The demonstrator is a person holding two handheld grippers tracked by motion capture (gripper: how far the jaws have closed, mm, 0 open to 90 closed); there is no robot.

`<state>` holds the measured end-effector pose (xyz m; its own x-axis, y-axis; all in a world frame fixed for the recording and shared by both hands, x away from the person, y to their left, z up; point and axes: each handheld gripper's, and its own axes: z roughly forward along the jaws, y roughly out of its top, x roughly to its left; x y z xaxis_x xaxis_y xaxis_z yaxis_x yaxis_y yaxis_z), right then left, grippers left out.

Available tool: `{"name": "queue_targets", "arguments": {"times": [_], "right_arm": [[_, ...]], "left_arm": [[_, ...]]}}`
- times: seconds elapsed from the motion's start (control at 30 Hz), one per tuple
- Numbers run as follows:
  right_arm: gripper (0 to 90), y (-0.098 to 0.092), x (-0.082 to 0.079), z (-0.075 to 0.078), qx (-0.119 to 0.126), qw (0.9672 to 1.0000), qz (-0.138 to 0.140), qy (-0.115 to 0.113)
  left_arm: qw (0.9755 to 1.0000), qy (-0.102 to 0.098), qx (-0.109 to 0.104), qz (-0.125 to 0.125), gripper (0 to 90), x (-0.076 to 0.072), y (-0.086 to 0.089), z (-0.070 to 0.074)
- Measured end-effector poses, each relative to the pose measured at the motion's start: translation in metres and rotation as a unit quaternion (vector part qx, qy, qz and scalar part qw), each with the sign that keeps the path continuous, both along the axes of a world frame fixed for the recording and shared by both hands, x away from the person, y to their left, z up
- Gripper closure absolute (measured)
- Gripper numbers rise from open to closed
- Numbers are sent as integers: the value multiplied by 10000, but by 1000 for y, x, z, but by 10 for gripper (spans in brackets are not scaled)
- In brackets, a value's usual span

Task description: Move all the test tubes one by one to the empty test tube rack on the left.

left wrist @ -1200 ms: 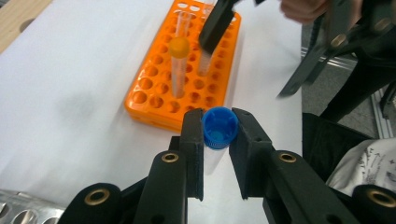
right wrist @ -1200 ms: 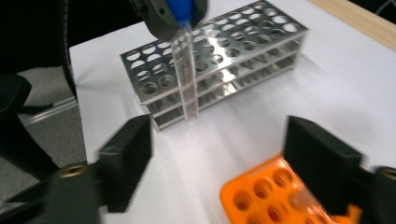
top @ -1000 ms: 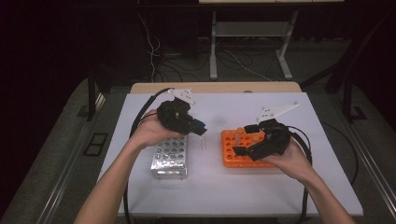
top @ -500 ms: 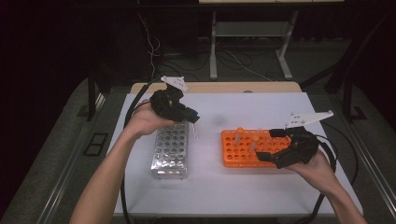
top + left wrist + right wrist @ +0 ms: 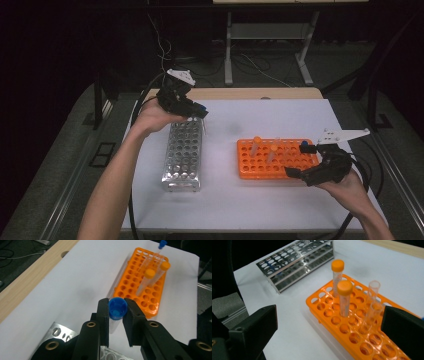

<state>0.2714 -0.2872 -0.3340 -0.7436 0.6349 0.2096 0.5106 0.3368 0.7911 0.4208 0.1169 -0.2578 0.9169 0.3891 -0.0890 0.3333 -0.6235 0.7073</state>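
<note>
My left gripper (image 5: 198, 113) is shut on a blue-capped tube (image 5: 117, 308), held by the cap between both jaws. It hovers over the far end of the metal rack (image 5: 182, 155), and the clear tube body (image 5: 203, 126) hangs below it. The orange rack (image 5: 292, 159) lies to the right with two orange-capped tubes (image 5: 344, 298) and uncapped clear tubes (image 5: 373, 293) standing in it. In the left gripper view a blue-capped tube (image 5: 162, 244) stands at its far end. My right gripper (image 5: 298, 160) is open at the orange rack's right end, its jaws (image 5: 329, 315) wide apart with nothing gripped.
Both racks rest on a white sheet (image 5: 225, 200) over the table. A strip of bare wood (image 5: 240, 93) runs along the far edge. The metal rack (image 5: 294, 262) has several unfilled holes. Cables trail from both grippers off the table sides.
My left gripper has drawn back toward the table's far edge, still gripping the tube. My right gripper has slid right, off the orange rack's top to its right end.
</note>
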Motion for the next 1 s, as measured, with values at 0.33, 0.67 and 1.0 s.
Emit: {"name": "queue_targets", "arguments": {"times": [0.33,0.67,1.0], "right_arm": [[3,-14,-5,-18,3,9998,-157,147],[4,-22,-7,-30,-10,9992,-294,254],[4,-28,-9,-37,6,9989,-377,276]], "left_arm": [[9995,-28,86,297,746,31,10,-3],[9979,-62,108,639,747,55,21,-19],[9963,-71,158,837,747,68,22,-33]]}}
